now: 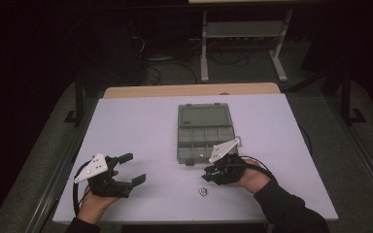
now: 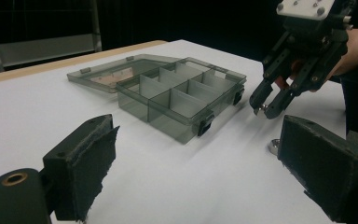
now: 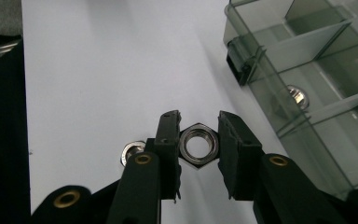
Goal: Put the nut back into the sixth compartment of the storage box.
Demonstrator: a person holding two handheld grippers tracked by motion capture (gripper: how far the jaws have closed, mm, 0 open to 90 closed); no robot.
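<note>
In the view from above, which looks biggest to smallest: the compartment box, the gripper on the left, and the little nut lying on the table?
1. Compartment box, lid open, largest.
2. Left hand-held gripper, jaws apart, clearly smaller, though it sits nearer the camera.
3. Loose nut on the table, by far the smallest.

Shiny metal nut [image 3: 197, 146], smoky translucent plastic box [image 3: 307, 70], matt white tabletop [image 3: 112, 70], rough black fingers [image 3: 168, 140]
</note>
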